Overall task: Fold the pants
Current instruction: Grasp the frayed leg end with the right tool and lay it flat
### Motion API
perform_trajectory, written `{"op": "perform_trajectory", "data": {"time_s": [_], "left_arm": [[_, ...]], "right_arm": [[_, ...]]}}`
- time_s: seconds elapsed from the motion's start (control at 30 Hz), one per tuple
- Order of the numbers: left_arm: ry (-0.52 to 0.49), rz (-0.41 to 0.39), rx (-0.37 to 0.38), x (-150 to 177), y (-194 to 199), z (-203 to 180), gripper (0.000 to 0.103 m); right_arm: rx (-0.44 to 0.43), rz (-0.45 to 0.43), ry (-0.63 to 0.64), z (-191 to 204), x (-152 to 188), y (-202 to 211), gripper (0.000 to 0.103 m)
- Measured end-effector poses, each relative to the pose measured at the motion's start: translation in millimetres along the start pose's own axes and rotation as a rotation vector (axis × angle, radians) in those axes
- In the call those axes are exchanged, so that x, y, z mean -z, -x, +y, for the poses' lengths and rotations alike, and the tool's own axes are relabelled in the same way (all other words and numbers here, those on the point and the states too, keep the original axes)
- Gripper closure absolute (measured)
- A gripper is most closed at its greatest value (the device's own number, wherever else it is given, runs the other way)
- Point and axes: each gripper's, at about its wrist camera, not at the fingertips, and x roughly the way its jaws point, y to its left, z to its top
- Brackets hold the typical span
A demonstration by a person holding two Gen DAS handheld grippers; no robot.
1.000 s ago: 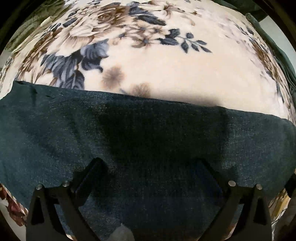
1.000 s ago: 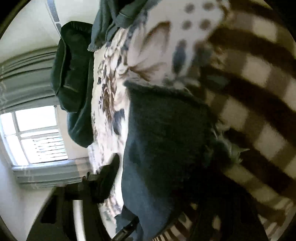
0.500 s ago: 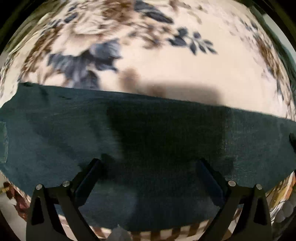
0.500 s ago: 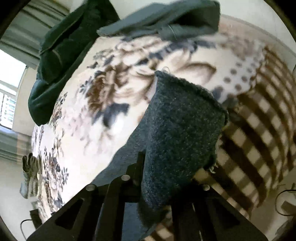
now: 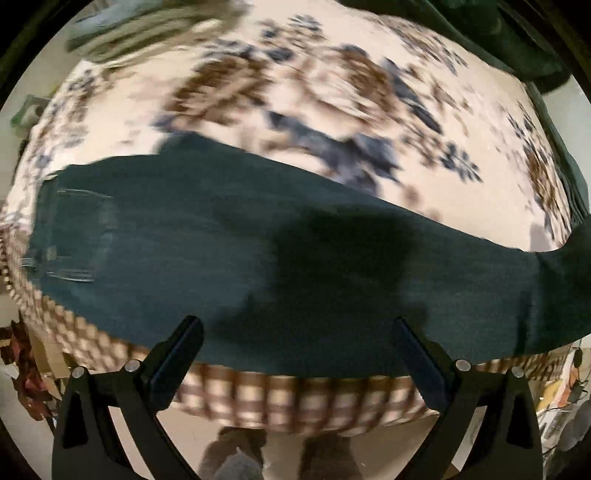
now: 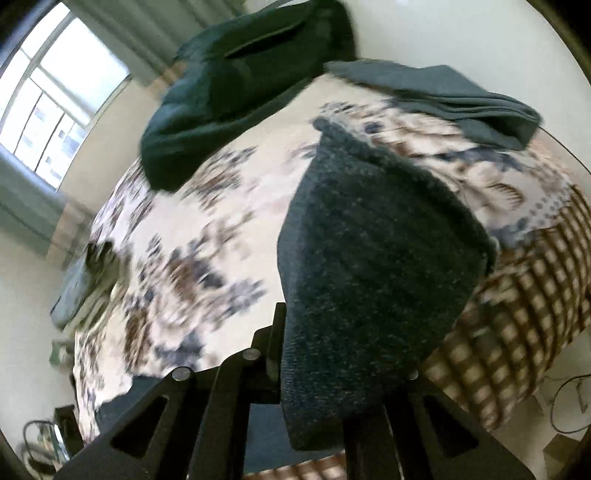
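So the dark teal denim pants [image 5: 229, 258] are lying stretched across the near edge of the bed with the cream floral blanket [image 5: 332, 92], back pocket toward the bed's left end. The left claw [image 5: 297, 354] is hanging straight above the pants with its jaws spread wide, gripping nothing. The right claw [image 6: 332, 373] is clamping shut on one leg end of the pants [image 6: 369, 258], which is draping up in front of it above the bed.

floral bed [image 6: 221, 221], bright window [image 6: 55, 92], white wall [image 6: 461, 33]
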Motion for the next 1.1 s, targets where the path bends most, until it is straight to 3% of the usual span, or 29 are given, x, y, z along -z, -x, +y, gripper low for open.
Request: {"op": "perform_trajectory", "data": {"time_s": [0.17, 0.4, 0.53, 0.6, 0.63, 0.67, 0.73, 0.8, 0.87, 0.93, 1.1], "left_arm": [[0.062, -0.058, -0.012, 16.7, 17.1, 68.2, 0.000], [0.207, -0.068, -0.043, 21.3, 13.1, 165.6, 0.000], [0.261, -0.062, -0.073, 31.3, 11.4, 212.6, 0.000], [0.285, -0.058, -0.082, 35.8, 10.1, 229.3, 0.000], [0.299, -0.057, -0.087, 38.1, 9.6, 237.5, 0.000], [0.314, -0.056, -0.091, 40.3, 9.6, 244.7, 0.000], [0.344, -0.056, -0.093, 43.0, 11.1, 255.4, 0.000], [0.373, -0.060, -0.089, 43.1, 14.6, 260.1, 0.000], [0.388, -0.069, -0.087, 40.5, 19.0, 256.3, 0.000], [0.399, -0.083, -0.071, 34.6, 23.8, 245.0, 0.000], [0.388, -0.092, -0.024, 13.8, 24.4, 203.7, 0.000]], "right_arm": [[-0.022, 0.079, 0.115, 85.5, 54.2, -25.2, 0.095], [-0.028, 0.202, 0.316, 186.7, 150.4, -89.7, 0.095], [0.046, 0.272, 0.491, 240.7, 209.7, -129.7, 0.094], [0.110, 0.344, 0.566, 256.4, 233.5, -151.7, 0.086], [0.129, 0.359, 0.596, 261.9, 243.0, -157.0, 0.073], [0.121, 0.373, 0.638, 269.0, 251.2, -158.0, 0.065], [0.056, 0.420, 0.689, 281.1, 260.4, -151.6, 0.033], [0.004, 0.455, 0.694, 283.5, 261.9, -139.0, 0.020], [0.041, 0.459, 0.653, 275.2, 254.3, -125.1, 0.016], [0.079, 0.480, 0.595, 262.6, 243.9, -119.3, 0.003], [0.177, 0.488, 0.553, 226.0, 217.4, -111.7, 0.001]]}}
